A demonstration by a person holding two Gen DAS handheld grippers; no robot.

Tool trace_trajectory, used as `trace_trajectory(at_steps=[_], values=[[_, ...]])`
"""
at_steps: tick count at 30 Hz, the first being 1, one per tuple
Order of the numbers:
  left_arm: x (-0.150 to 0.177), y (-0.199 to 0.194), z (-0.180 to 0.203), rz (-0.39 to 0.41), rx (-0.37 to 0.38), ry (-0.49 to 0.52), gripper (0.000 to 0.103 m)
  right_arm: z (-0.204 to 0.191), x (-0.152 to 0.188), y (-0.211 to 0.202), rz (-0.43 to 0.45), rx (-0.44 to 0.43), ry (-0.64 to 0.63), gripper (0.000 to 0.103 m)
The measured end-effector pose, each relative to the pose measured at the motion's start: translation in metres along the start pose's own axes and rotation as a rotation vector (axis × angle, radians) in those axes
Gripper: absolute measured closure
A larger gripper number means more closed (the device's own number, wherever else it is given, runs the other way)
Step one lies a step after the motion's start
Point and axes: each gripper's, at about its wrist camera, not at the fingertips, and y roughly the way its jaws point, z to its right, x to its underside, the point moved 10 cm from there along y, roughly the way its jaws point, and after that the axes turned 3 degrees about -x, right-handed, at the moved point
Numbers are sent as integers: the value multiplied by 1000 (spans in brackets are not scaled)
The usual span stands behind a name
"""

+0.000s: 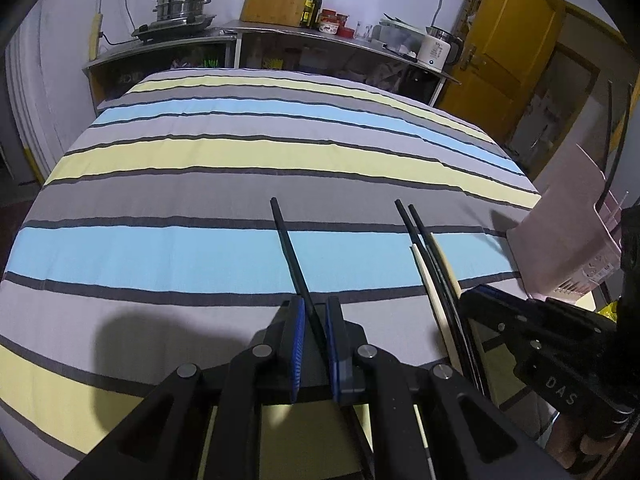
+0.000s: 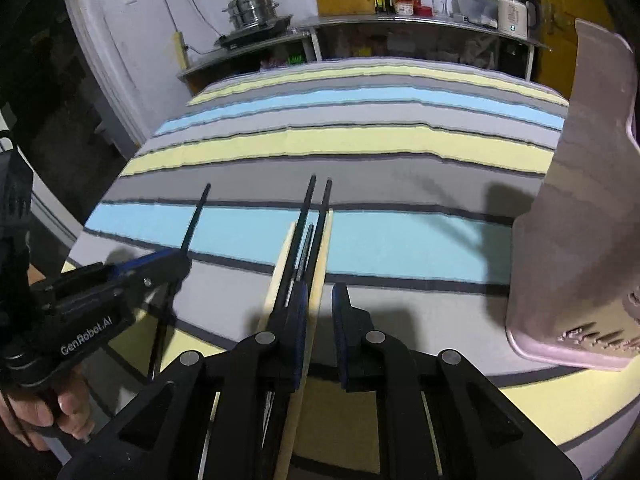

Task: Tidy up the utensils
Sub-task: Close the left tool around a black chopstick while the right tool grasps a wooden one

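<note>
My left gripper (image 1: 315,312) is shut on a single black chopstick (image 1: 289,250) that points away over the striped cloth; it also shows in the right wrist view (image 2: 194,220). A bundle of black chopsticks (image 2: 310,232) and cream chopsticks (image 2: 325,252) lies on the cloth, and shows in the left wrist view too (image 1: 428,260). My right gripper (image 2: 320,300) is open, its left finger (image 2: 298,304) over the bundle and its right finger beside it. A pink utensil holder (image 2: 576,220) stands to the right; it also shows in the left wrist view (image 1: 560,240).
The striped cloth (image 2: 360,152) covers the table. Behind it a metal shelf (image 1: 280,36) carries a steamer pot (image 1: 182,4), a cutting board, bottles, jars and a white kettle (image 1: 434,50). A yellow door (image 1: 508,40) is at the back right.
</note>
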Motion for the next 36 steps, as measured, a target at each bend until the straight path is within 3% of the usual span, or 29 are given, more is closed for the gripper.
trace_trajectory(at_steps=[8, 24, 36], values=[[0, 0, 0, 6, 2, 0, 93, 15, 6, -7, -21, 56, 8, 91], [-5, 3, 1, 11, 18, -8, 93, 10, -33, 23, -17, 33, 28, 91], [-9, 6, 1, 11, 17, -15, 93, 9, -26, 24, -54, 95, -7, 90]])
